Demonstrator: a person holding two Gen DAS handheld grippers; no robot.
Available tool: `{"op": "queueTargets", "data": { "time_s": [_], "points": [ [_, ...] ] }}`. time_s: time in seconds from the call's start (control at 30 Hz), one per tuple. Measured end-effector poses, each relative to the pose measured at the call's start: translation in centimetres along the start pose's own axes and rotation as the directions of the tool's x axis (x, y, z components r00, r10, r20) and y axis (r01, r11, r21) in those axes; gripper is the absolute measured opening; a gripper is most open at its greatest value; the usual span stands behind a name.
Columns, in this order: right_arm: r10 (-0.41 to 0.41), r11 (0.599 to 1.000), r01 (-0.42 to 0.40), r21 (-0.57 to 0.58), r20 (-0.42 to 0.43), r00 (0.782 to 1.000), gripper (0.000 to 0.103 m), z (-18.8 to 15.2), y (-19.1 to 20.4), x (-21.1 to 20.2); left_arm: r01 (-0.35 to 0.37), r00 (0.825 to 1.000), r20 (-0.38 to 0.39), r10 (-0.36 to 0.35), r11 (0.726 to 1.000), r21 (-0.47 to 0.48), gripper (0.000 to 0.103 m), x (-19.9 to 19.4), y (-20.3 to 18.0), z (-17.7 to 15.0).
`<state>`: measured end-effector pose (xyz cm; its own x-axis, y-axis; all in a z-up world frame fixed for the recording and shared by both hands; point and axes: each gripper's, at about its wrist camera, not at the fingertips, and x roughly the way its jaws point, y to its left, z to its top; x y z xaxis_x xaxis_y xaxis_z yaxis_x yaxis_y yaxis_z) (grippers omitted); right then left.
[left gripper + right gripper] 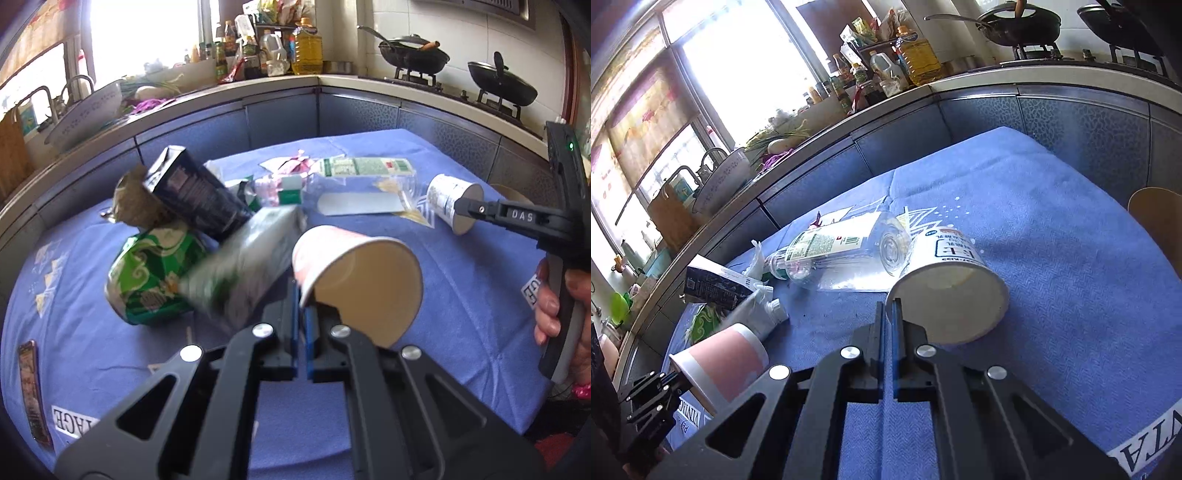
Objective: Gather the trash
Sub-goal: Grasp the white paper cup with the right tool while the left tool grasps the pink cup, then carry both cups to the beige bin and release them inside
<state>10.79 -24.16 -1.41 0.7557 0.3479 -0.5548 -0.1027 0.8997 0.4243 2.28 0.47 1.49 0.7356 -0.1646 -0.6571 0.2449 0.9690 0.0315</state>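
Note:
My left gripper (302, 295) is shut on the rim of a pink paper cup (354, 277), held on its side above the blue tablecloth (461, 295); the cup also shows in the right wrist view (727, 358). My right gripper (889, 306) is shut on the rim of a white printed paper cup (951, 295), also seen in the left wrist view (452, 201). Trash lies around: a green can (155, 277), a blurred silver tube (243, 266), a dark carton (195, 192) and a clear plastic bottle (846, 251).
A kitchen counter (351, 79) curves behind the table, with oil bottles (306, 48), two woks on a stove (413, 55) and a colander (88, 110) by the sink. A phone (33, 391) lies at the cloth's left edge. A chair back (1156, 210) stands at right.

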Motion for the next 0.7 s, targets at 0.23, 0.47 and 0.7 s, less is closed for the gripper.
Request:
{"op": "queueTargets", "data": {
  "time_s": [0.23,0.47,0.7],
  "points": [
    [0.015,1.0,-0.016,0.014,0.072,0.997,0.003,0.3,-1.4,-4.6,0.16,0.986,0.033,-0.162,0.986,0.053,0.003,0.2,-4.3,4.4],
    [-0.099,0.992,0.084,0.09,0.178,0.979,0.003,1.8,-7.7,-10.0,0.311,0.946,0.025,-0.323,0.928,0.203,0.003,3.9,-14.4,10.8],
    [-0.229,0.956,0.188,0.224,0.176,0.957,0.003,3.0,-18.5,-13.4,0.475,0.877,-0.09,-0.472,0.825,0.307,0.003,10.8,-28.9,17.0]
  ]
}}
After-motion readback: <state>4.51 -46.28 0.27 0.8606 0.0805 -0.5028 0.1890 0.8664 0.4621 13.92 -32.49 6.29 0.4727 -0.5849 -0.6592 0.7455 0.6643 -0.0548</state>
